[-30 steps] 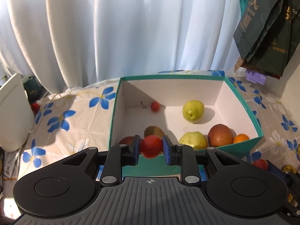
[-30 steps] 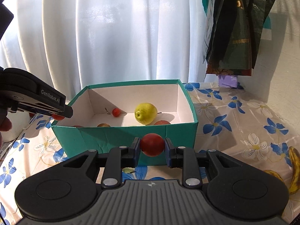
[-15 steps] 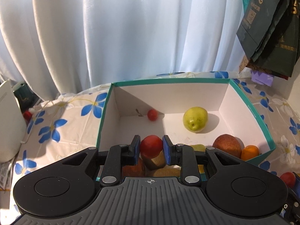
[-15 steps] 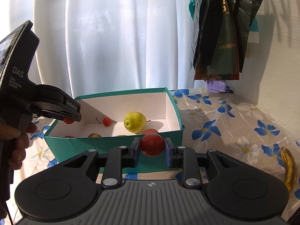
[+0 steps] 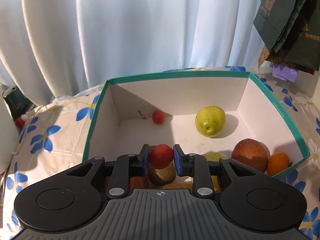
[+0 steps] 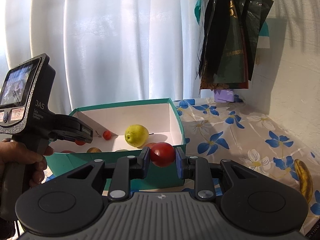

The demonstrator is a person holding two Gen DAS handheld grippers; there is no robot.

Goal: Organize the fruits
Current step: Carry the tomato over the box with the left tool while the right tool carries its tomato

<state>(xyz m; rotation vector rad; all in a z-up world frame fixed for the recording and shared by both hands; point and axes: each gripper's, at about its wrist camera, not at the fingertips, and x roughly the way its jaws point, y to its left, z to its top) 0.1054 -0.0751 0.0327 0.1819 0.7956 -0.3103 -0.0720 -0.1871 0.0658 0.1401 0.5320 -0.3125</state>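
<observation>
My left gripper (image 5: 161,158) is shut on a small red fruit (image 5: 161,156) and holds it over the near part of the teal box (image 5: 280,104). Inside the box lie a yellow pear (image 5: 210,123), a cherry tomato (image 5: 158,117), a red apple (image 5: 250,158), an orange (image 5: 278,164) and a kiwi (image 5: 164,175). My right gripper (image 6: 162,157) is shut on another red fruit (image 6: 162,154), in front of the box's near right corner (image 6: 180,128). The left gripper (image 6: 80,132) shows over the box in the right wrist view.
A banana (image 6: 304,178) lies on the flowered tablecloth (image 6: 250,136) to the right. Dark bags (image 6: 230,40) hang on the wall at the back right. White curtains (image 5: 140,30) hang behind the box. A white object (image 5: 6,136) stands at the far left.
My left gripper has moved forward over the box's near wall with its red fruit. My right gripper has risen and drawn back a little, fruit still held.
</observation>
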